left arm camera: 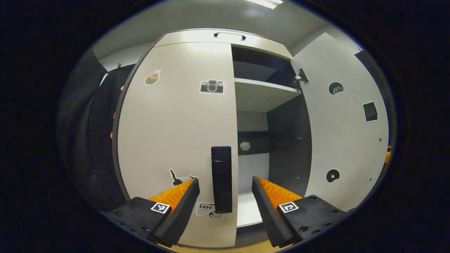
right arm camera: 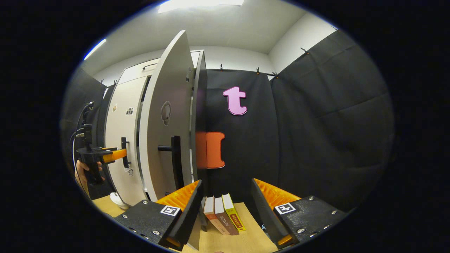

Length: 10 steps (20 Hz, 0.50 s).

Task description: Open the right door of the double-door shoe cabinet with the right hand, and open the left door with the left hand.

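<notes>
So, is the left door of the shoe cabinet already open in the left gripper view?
No, the left door sits flush and closed, its black handle between the open fingers of the left gripper; the right door is swung open.

You are in a booth: black cloth (right arm camera: pixel 316 116) hangs clipped along the white walls (right arm camera: pixel 242 56), and a bright ceiling light (right arm camera: pixel 200 4) shines overhead. Three books (right arm camera: pixel 223 214) stand on the wooden floor (right arm camera: pixel 246 239) against the cloth.

Three upright books (right arm camera: pixel 223 214) side by side on a wooden tabletop (right arm camera: pixel 246 239), black cloth behind.
</notes>
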Motion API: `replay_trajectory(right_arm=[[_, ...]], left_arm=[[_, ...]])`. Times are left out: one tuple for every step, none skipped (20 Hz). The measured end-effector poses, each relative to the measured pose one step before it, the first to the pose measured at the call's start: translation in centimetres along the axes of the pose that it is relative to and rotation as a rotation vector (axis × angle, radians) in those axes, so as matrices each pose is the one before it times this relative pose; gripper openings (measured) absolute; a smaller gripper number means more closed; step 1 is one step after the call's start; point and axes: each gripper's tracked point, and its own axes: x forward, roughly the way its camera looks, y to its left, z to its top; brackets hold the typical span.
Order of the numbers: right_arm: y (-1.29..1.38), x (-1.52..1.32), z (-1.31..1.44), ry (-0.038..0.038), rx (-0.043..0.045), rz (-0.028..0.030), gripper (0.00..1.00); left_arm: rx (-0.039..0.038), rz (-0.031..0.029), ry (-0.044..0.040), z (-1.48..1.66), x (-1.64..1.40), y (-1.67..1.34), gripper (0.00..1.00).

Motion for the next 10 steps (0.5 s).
replay_trajectory(right_arm=[[-0.238,-0.084,-0.302,0.00662,-0.00342,-0.00393,0.83],[-0.442,-0.181,-0.126,0.00518,-0.00453,-0.00688,0.83],[-0.434,-0.285,-0.099,0.00469,-0.00506,-0.00761,0.83],[-0.193,-0.103,-0.209,0.00386,-0.00355,-0.00646,0.83],[-0.147,-0.073,-0.069,0.00233,-0.0027,-0.00574,0.83],[-0.455,-0.254,0.163,0.00309,-0.00383,-0.00728,0.83],[-0.303,-0.23,-0.01,0.00241,-0.00824,-0.00409,0.83],[-0.344,-0.191,0.008,-0.00241,-0.00828,-0.00552,0.83],[-0.134,0.081,-0.007,-0.00293,-0.00531,-0.00294,0.83],[-0.125,0.083,-0.011,-0.00092,0.0001,-0.00243,0.83]], left_arm=[[0.01038,0.02721,0.01234,-0.645,0.405,0.441,0.94],[0.00495,0.02048,0.01088,-0.411,0.747,0.288,0.97],[-0.00464,0.01831,0.006,-0.222,0.533,0.356,0.95],[-0.00811,0.00889,0.00887,-0.508,0.539,0.207,0.94],[-0.01126,0.00369,0.00509,-0.346,0.544,0.101,0.94],[-0.00105,0.02841,0.01697,-0.458,0.399,0.543,0.95],[0.00274,0.01825,-0.0047,0.036,0.447,0.351,0.92],[0.00012,0.00308,-0.01154,0.35,-0.413,-0.13,0.8],[0.00711,0.01559,-0.00099,0.072,0.018,0.282,0.81],[-0.00612,0.00834,0.00275,-0.178,-0.027,0.071,0.81]])
